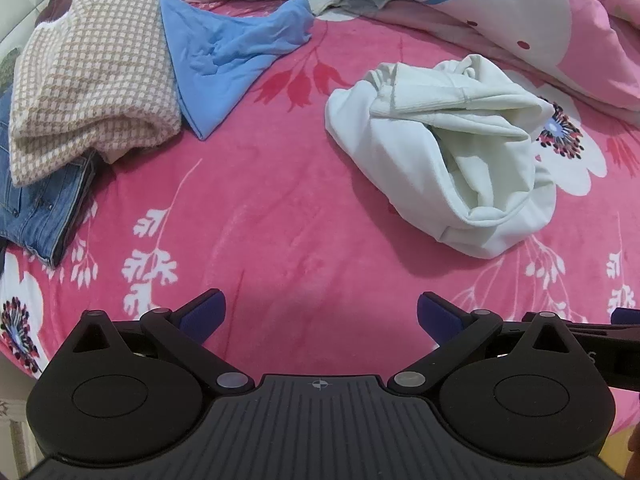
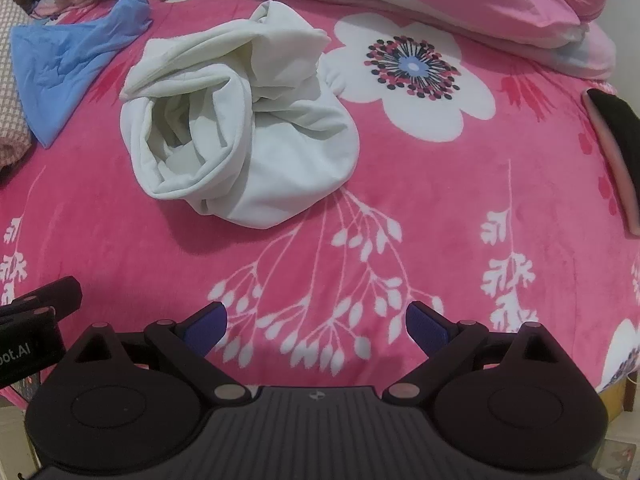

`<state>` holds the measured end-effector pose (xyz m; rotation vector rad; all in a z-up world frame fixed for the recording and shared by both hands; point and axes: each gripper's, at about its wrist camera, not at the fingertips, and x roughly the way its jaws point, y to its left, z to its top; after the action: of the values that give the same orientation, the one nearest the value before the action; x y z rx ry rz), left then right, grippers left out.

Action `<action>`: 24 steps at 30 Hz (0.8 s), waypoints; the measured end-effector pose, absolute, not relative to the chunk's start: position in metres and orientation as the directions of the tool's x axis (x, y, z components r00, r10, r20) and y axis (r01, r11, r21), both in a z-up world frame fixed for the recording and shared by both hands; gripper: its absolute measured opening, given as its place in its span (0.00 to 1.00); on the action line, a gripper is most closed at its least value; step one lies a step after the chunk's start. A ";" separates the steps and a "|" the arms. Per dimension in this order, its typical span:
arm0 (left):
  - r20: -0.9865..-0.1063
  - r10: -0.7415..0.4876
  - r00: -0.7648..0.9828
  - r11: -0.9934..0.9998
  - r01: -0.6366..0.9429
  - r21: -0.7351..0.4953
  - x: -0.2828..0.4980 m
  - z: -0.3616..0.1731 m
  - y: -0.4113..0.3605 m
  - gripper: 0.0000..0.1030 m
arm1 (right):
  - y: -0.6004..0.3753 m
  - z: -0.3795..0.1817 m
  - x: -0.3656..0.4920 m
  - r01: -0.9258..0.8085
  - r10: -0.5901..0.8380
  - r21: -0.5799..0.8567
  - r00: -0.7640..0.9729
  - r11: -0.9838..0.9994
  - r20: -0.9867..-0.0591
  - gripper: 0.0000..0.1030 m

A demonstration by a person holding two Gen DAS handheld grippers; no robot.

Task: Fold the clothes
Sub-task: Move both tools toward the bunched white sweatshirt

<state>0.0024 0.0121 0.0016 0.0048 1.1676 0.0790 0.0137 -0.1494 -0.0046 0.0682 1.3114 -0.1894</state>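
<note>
Five kinds of cloth are showing on the pink blanket (image 1: 280, 220), one of each: one white garment (image 1: 448, 160) lying crumpled in the middle, one blue cloth (image 1: 224, 64) lying flat beside it, one checked knit (image 1: 88, 80) sitting folded at the left, and one pair of jeans (image 1: 36, 208) peeking out from under the knit. Two grippers are showing, the left (image 1: 320, 316) and the right (image 2: 316, 324), each spreading two blue-padded fingers (four pads in all). One quilt (image 1: 560, 28) is lying bunched along the far edge; the heap beyond the blue cloth is too tangled for counting.
</note>
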 end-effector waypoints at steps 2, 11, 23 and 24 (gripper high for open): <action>-0.919 0.064 0.390 0.997 -0.058 0.045 0.002 0.001 0.013 1.00 | -0.149 -0.005 0.014 0.179 -0.101 -0.058 0.243 0.982 -0.965 0.95; -0.917 0.068 0.392 0.997 -0.062 0.047 0.005 0.000 0.017 1.00 | -0.146 -0.006 0.018 0.171 -0.101 -0.059 0.245 0.984 -0.964 0.95; -0.912 0.012 0.409 0.997 -0.075 -0.020 0.023 -0.007 0.020 1.00 | -0.168 -0.004 0.023 0.180 -0.086 -0.029 0.317 0.983 -0.944 0.95; -0.910 0.005 0.416 0.997 -0.075 -0.029 0.026 -0.008 0.020 1.00 | -0.172 -0.002 0.024 0.183 -0.083 -0.021 0.337 0.983 -0.938 0.95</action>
<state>0.0263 0.0196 -0.0076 -0.0686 1.1413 0.0504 0.0235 -0.1722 -0.0024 0.0936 1.2154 -0.1731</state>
